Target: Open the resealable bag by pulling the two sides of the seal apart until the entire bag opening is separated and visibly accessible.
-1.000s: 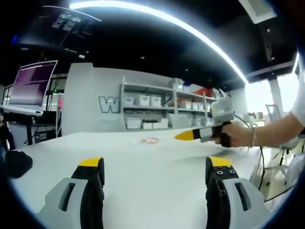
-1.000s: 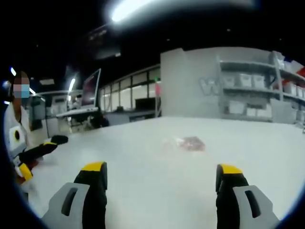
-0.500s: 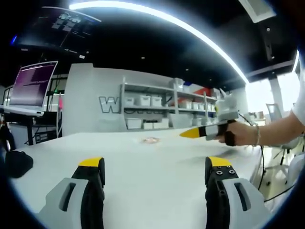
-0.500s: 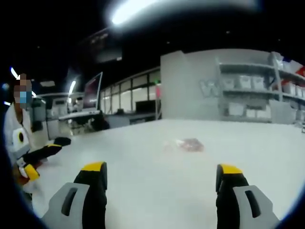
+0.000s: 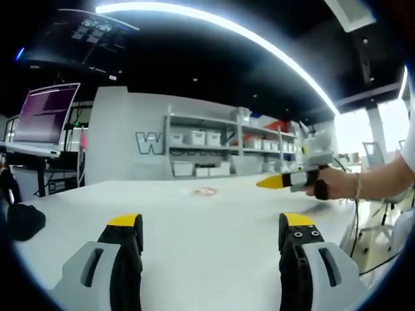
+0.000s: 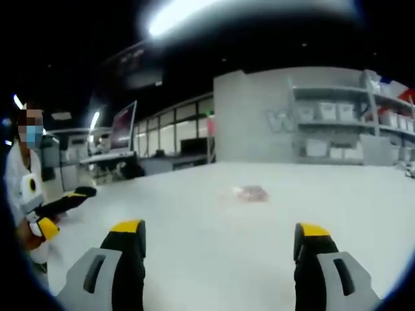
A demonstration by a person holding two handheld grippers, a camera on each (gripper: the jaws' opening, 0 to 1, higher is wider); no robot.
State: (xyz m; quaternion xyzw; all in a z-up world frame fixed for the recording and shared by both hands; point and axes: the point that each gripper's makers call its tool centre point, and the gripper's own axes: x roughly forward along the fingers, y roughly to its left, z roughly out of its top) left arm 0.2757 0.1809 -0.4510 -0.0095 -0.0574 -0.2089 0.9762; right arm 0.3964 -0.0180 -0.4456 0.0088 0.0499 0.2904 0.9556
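In the left gripper view, the left gripper [image 5: 211, 227] rises from the bottom w/ its 2 grey-and-black, yellow-tipped jaws wide apart and nothing between them. It hangs over the broad white table [image 5: 194, 259]. Far ahead on the table, approx. in the middle of the surface, lies the small clear resealable plastic bag with pinkish content [image 5: 205, 191]; it is flat and too small to tell if the seal is closed or not. The right gripper [image 5: 272, 183] comes in from the right side of this view, held by a person's hand [image 5: 331, 184], its yellow tip pointing toward the bag but well apart from it. From this side the jaws overlap, so I cannot tell here how they stand.

In the right gripper view, the right gripper [image 6: 220, 230] has its 2 yellow-tipped jaws spread apart, empty, above the table [image 6: 214, 259]. The bag [image 6: 251, 192] lies on the table ahead, between the lines of the 2 jaws, not touched by them. At the left edge the left gripper [image 6: 48, 214] shows, black w/ yellow tips, held by a person in white clothes [image 6: 23, 188].

Background: grey wall w/ white shelves holding white bins [image 5: 201, 152], a monitor w/ purple screen [image 5: 45, 113] at left, a black object [image 5: 23, 220] on the table's left edge.
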